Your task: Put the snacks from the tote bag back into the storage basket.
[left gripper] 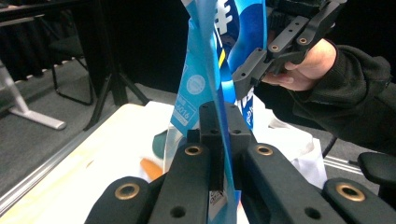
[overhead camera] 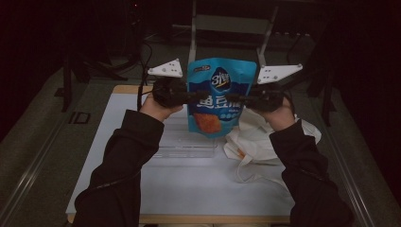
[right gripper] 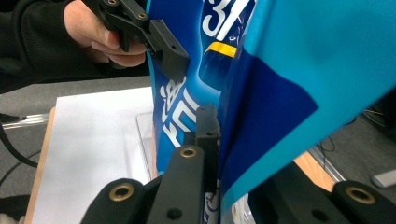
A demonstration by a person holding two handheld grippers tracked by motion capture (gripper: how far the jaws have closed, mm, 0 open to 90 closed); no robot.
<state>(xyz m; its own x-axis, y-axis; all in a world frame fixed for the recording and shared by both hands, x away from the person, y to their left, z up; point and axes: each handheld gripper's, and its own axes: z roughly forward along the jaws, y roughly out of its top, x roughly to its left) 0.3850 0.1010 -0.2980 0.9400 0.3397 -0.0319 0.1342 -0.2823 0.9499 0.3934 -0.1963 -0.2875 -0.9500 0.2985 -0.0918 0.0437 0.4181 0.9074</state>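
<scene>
Pouch: a blue snack pouch (overhead camera: 221, 94) hung upright in the air above the white table (overhead camera: 189, 184), held between the two tongs at about mid-height, its printed face turned toward the person.
Left tongs: the left gripper (overhead camera: 189, 98) was clamped on the pouch's left edge; in the left gripper view (left gripper: 219, 135) the black jaws stood together with the thin blue film pinched between them.
Right tongs: the right gripper (overhead camera: 240, 99) was clamped on the pouch's right edge; in the right gripper view (right gripper: 212, 135) one jaw pressed flat against the film, the other hidden behind the blue panel.
Hands: both hands stayed level with each other, one on either side of the pouch, dark sleeves running back toward the table's near edge.
Below: a clear plastic tray (overhead camera: 187, 142) sat on the table under the pouch, not touching it.
Beside: a crumpled white cloth bag (overhead camera: 257, 142) lay just right of the tray, under the right forearm.
</scene>
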